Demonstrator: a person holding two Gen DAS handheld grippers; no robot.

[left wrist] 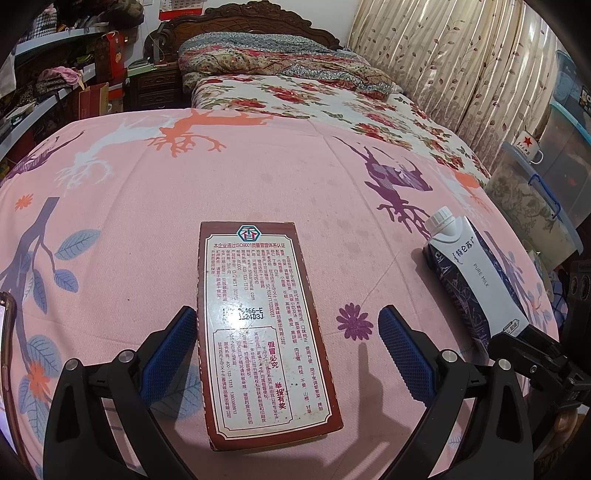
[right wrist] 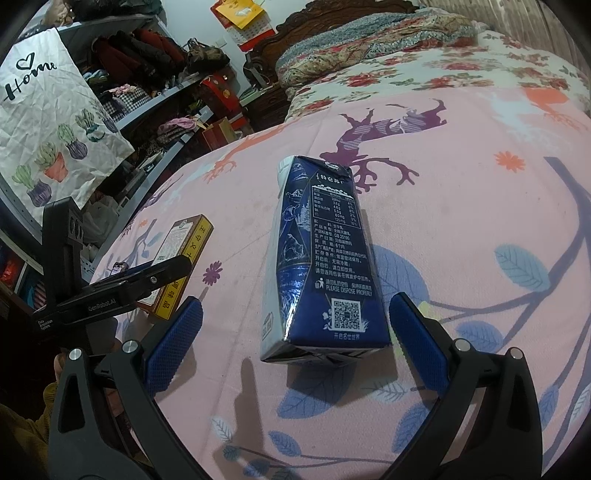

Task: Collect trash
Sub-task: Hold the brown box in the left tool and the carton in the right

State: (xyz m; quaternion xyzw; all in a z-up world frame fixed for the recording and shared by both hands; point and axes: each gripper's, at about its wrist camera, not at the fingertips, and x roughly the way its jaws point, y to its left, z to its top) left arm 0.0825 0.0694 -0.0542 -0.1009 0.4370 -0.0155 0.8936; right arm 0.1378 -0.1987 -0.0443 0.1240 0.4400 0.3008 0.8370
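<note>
A flat brown box point(left wrist: 264, 328) with a white printed label lies on the pink bedsheet point(left wrist: 207, 177). My left gripper point(left wrist: 288, 350) is open around its near half; the left pad touches or nearly touches the box, the right pad stands apart. A dark blue and white milk carton point(right wrist: 319, 258) lies on its side with its cap pointing away. My right gripper point(right wrist: 295, 339) is open, its blue pads on either side of the carton's base without touching it. The carton point(left wrist: 476, 277) also shows at the right of the left wrist view, the box point(right wrist: 181, 258) at the left of the right wrist view.
The sheet covers a bed with a floral quilt point(left wrist: 295, 96) and a carved headboard point(left wrist: 258, 14) farther back. Cluttered shelves point(right wrist: 147, 74) and a white "Home" bag point(right wrist: 55, 122) stand to the left. Plastic bins with a mug point(left wrist: 528, 147) sit at the right edge.
</note>
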